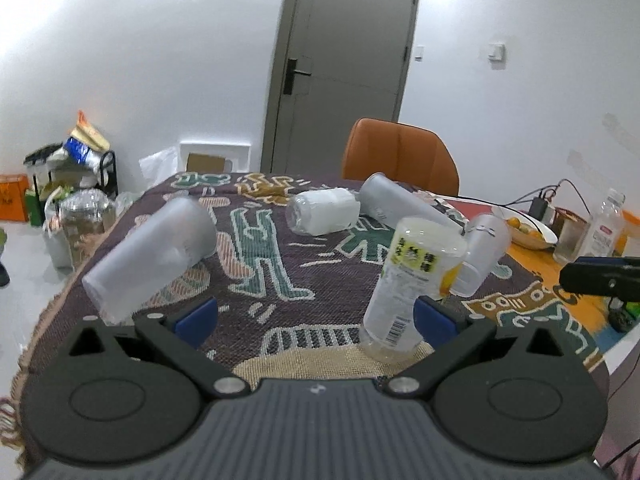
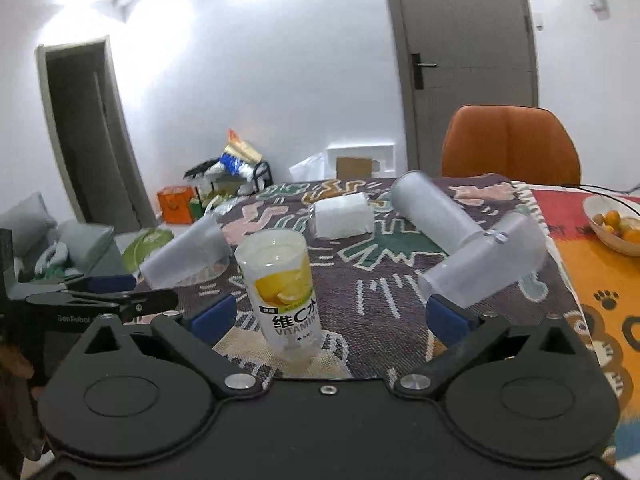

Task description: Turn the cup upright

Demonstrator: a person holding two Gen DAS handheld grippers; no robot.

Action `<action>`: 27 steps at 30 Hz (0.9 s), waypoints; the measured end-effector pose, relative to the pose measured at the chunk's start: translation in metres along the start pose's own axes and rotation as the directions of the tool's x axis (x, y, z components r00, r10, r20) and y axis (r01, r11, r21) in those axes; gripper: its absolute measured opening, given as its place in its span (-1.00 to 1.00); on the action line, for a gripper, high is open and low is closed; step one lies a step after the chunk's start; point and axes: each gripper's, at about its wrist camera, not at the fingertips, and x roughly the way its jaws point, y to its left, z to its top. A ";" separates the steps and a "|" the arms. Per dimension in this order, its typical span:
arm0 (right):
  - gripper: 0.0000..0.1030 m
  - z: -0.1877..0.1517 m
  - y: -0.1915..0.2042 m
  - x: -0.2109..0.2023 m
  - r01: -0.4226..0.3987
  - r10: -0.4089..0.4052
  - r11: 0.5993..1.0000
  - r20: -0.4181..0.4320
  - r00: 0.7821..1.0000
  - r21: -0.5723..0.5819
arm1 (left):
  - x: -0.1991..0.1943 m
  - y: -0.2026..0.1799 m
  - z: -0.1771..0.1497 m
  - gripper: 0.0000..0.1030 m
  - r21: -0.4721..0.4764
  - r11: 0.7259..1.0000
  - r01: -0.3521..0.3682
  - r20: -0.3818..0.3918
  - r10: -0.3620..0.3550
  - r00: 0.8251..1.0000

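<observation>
The clear lemon-labelled plastic cup stands upright at frame centre; the left gripper and right gripper are spread wide, gripping nothing.

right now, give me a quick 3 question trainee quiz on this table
1. True or false: the clear plastic cup with the yellow lemon label stands upright.
2. How many frosted plastic cups lie on their sides on the patterned woven cloth? A two B four C six
3. Fill in: the left gripper and the right gripper are both ____.

Key: 1 true; 2 B; 3 open
</observation>
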 end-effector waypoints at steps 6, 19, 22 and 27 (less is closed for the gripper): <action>1.00 -0.015 -0.011 -0.009 0.027 -0.028 0.997 0.006 1.000 0.074 | -0.005 0.000 -0.002 1.00 0.010 1.000 0.020 -0.019 -0.020 1.000; 1.00 -0.044 -0.002 -0.004 0.017 -0.017 0.997 -0.006 1.000 0.071 | -0.009 -0.002 -0.016 1.00 0.027 0.997 0.068 -0.076 -0.066 0.995; 1.00 -0.047 -0.002 0.000 0.007 -0.007 0.998 -0.008 1.000 0.068 | -0.005 -0.003 -0.019 1.00 0.031 0.997 0.065 -0.095 -0.062 0.994; 1.00 -0.048 -0.004 0.001 0.024 -0.023 0.997 -0.009 1.000 0.069 | -0.003 -0.001 -0.021 1.00 0.016 0.998 0.059 -0.103 -0.058 0.993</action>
